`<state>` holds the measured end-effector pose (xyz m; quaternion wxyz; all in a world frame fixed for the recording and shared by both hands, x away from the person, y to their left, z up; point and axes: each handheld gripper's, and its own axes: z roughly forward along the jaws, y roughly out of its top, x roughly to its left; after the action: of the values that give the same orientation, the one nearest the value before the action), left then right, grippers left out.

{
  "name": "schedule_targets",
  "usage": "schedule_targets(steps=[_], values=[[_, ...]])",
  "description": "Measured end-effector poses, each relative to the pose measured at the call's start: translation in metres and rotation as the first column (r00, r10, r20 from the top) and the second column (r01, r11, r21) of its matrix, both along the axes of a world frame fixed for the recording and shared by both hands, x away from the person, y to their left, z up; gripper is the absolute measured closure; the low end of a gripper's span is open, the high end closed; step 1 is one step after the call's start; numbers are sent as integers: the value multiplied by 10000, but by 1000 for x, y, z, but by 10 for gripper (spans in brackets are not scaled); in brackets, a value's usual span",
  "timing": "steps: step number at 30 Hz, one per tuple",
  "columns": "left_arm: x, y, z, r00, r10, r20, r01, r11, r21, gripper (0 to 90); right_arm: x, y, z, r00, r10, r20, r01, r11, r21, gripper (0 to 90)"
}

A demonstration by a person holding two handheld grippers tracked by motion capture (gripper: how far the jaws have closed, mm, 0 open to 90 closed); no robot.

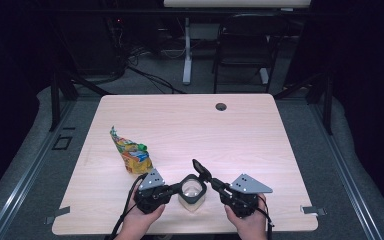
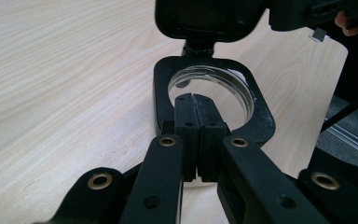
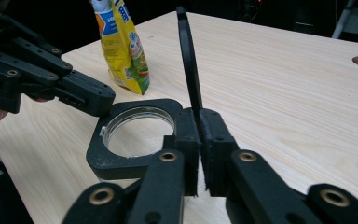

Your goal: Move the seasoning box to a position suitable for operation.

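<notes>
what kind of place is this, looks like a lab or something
Probably a lab or recording studio rather than a home: a bare wooden table ringed by black curtains, cables trailing over grey carpet behind it, and a folding chair beside another desk's leg.

High view: fixed above the near edge of the pale wooden tabletop (image 1: 190, 120), facing forward and down, far enough to take in the whole top and the floor beyond. Left tool view: rides low, close to the clear square jar with a black hinged lid (image 2: 214, 88), looking toward the right tool (image 2: 307, 14). Right tool view: equally close, facing the same jar (image 3: 135, 135) from the opposite side, with the yellow snack pouch (image 3: 123, 46) behind. All three views share the jar.
</notes>
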<state>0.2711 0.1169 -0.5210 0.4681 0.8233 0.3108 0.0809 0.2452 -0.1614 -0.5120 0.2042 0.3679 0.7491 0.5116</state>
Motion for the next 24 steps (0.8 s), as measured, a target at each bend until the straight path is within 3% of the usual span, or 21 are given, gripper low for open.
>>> schedule_targets(steps=[6,9,14,18,24], values=[[0,0,0,10000,22,-9,-22,10000,-2,891,6,-10,-2,9980,-233,-593,280,9965,793,872],[0,0,0,10000,33,-22,-33,10000,-10,891,6,-10,-2,9981,65,-618,-16,9968,794,773],[0,0,0,10000,38,-23,-38,10000,-12,891,5,-2,-4,9987,231,-446,-211,9988,437,687],[0,0,0,10000,39,-17,-39,10000,-6,891,8,4,-1,9995,126,-295,-120,9997,223,692],[0,0,0,10000,62,-55,-62,10000,-47,892,14,7,5,9998,-70,-208,72,9999,110,790]])
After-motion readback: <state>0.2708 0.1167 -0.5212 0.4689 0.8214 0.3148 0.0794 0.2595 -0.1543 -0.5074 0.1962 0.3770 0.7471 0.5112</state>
